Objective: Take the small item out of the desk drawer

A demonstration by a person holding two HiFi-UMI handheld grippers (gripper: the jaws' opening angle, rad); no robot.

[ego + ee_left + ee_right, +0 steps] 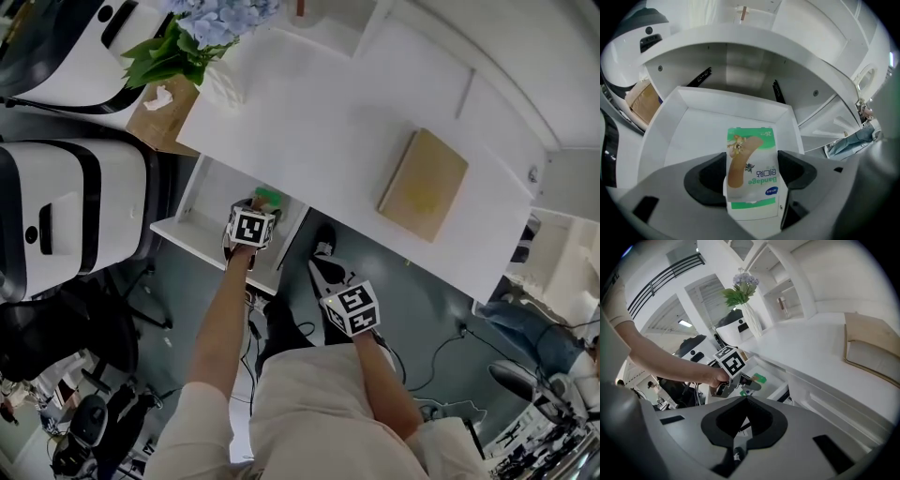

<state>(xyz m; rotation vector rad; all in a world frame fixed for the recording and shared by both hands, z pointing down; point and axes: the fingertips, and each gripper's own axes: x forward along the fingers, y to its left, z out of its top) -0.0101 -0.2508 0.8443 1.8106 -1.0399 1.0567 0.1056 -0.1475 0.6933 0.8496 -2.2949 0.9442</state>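
Closest to me, the right gripper (pixel 746 399) hangs below the desk edge with its jaws pressed together on nothing. Just past it, the left gripper (pixel 752 174) has its jaws clamped on the sides of the small bandage box (pixel 751 159), held over the open drawer (pixel 670 136). The drawer looks otherwise bare. I'd say the grab is done. What's left is carrying the box clear, perhaps up onto the white desk (pixel 328 122) beyond.

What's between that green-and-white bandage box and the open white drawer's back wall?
Only bare drawer floor lies between the green-and-white bandage box and the white drawer's back wall, seen in the left gripper view.
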